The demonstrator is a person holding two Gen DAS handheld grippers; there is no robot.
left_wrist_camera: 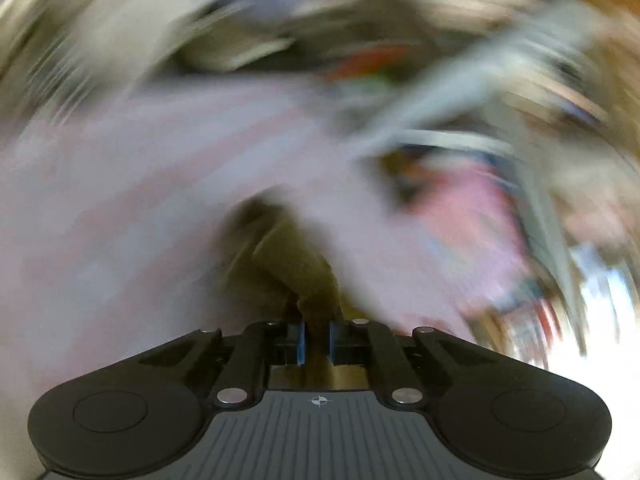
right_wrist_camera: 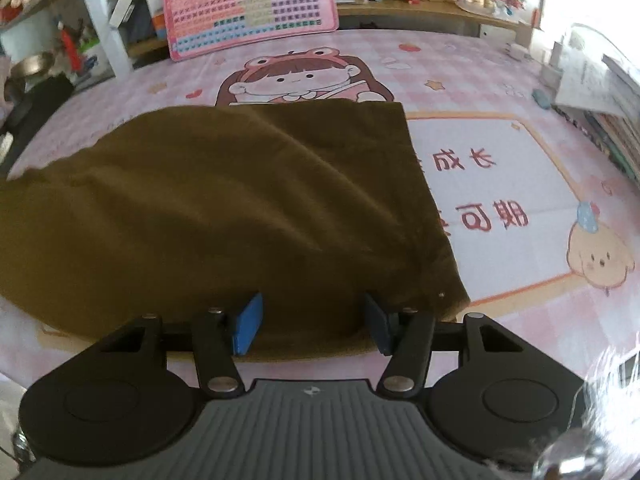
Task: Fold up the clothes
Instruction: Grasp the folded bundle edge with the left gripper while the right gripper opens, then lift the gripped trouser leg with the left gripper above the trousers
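An olive-brown cloth garment (right_wrist_camera: 224, 216) lies rumpled on a pink cartoon-printed table mat (right_wrist_camera: 500, 208). The right gripper (right_wrist_camera: 312, 326) hovers at its near edge, blue pads wide apart — gripping nothing. The left gripper (left_wrist_camera: 316, 340) (its view heavily blurred) has its pads pinched on a bunched fold of the same cloth.

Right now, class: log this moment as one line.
left gripper: shut on olive garment | right gripper: open over its near edge | surface: pink mat
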